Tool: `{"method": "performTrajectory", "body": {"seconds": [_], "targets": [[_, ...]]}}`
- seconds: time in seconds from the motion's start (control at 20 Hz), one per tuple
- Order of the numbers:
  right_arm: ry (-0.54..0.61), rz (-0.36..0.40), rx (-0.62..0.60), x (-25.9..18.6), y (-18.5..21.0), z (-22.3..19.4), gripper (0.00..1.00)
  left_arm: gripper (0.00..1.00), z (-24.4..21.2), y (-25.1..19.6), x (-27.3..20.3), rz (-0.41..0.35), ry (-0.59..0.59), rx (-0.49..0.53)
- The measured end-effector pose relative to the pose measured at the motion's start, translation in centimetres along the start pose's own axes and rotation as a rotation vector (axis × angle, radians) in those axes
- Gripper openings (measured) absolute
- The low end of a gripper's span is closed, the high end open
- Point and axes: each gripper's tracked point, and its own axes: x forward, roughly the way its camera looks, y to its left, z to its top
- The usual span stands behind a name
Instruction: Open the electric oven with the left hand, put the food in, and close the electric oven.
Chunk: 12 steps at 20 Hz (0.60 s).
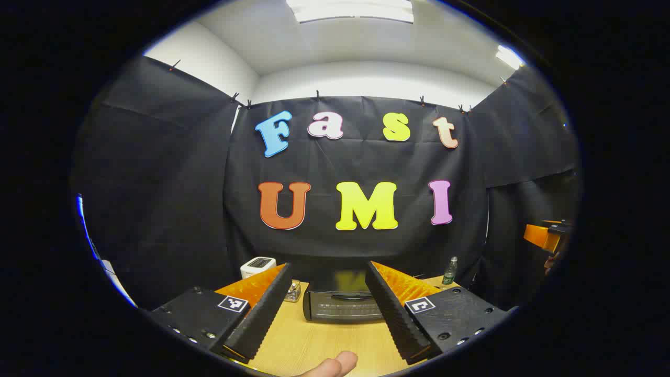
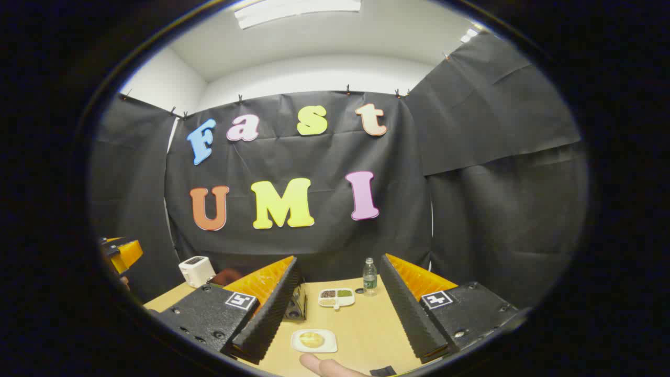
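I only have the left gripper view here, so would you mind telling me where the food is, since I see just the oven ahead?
Observer: The right gripper view shows a white plate with a yellowish piece of food on the table, between the open fingers of the right gripper.
Operator: Thank you. Is anything else near that plate?
Observer: Yes, a divided dish with dark and green fillings lies farther back.
Operator: Is the bottle close to that dish?
Observer: The bottle stands just beside the dish, toward the cloth wall.
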Motion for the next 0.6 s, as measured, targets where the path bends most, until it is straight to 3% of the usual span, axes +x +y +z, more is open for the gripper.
{"method": "performTrajectory", "body": {"seconds": [0.05,0.15,0.4,0.45,0.6], "targets": [[-0.004,-0.006,-0.006,-0.1,-0.2,0.1,0.95,0.93,-0.1,-0.2,0.1,-0.001,0.002,0.002],[-0.009,-0.013,-0.012,-0.3,-0.5,0.0,0.99,0.93,-0.1,-0.2,0.1,-0.004,0.006,0.000],[0.012,-0.009,-0.022,-0.2,-1.1,-0.8,0.99,0.93,-0.6,-0.5,0.2,-0.003,0.022,-0.002],[0.012,-0.009,-0.026,-0.2,-1.4,-0.9,0.95,0.93,-0.6,-0.5,0.3,-0.004,0.024,-0.001],[0.009,-0.013,-0.031,-0.1,-1.7,-0.9,0.99,0.93,-1.1,-0.8,0.8,-0.006,0.036,-0.002]]}}
